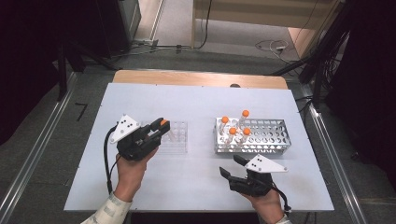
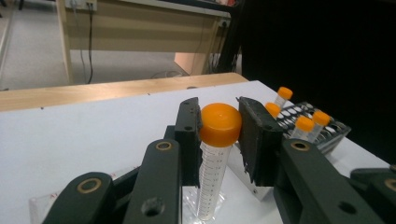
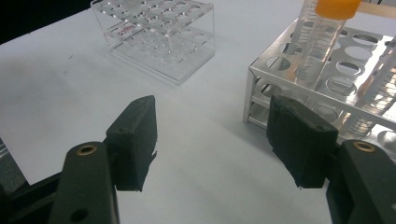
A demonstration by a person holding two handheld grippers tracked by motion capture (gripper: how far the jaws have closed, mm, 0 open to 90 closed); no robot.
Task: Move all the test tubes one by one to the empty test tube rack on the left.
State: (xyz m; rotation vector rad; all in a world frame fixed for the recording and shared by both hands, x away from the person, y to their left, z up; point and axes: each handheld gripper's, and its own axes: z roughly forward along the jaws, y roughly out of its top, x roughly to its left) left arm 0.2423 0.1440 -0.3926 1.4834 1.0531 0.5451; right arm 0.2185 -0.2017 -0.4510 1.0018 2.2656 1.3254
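Note:
My left gripper (image 1: 159,129) is shut on the orange cap of a clear graduated tube (image 2: 212,172), which hangs upright between the jaws over the clear plastic rack (image 1: 176,138). In the left gripper view the cap (image 2: 220,123) is pinched between both pads, and the tube's tip is near the rack's top. A metal rack (image 1: 266,136) at centre right holds several orange-capped tubes (image 1: 232,132). My right gripper (image 1: 232,166) hovers open and empty in front of the metal rack's near left corner (image 3: 254,74). One capped tube (image 3: 322,32) stands close ahead in the right gripper view.
The white table top (image 1: 196,100) has a wooden strip (image 1: 196,78) along its far edge. The clear plastic rack (image 3: 159,35) lies ahead-left in the right gripper view. Cables and dark stands surround the table on the floor.

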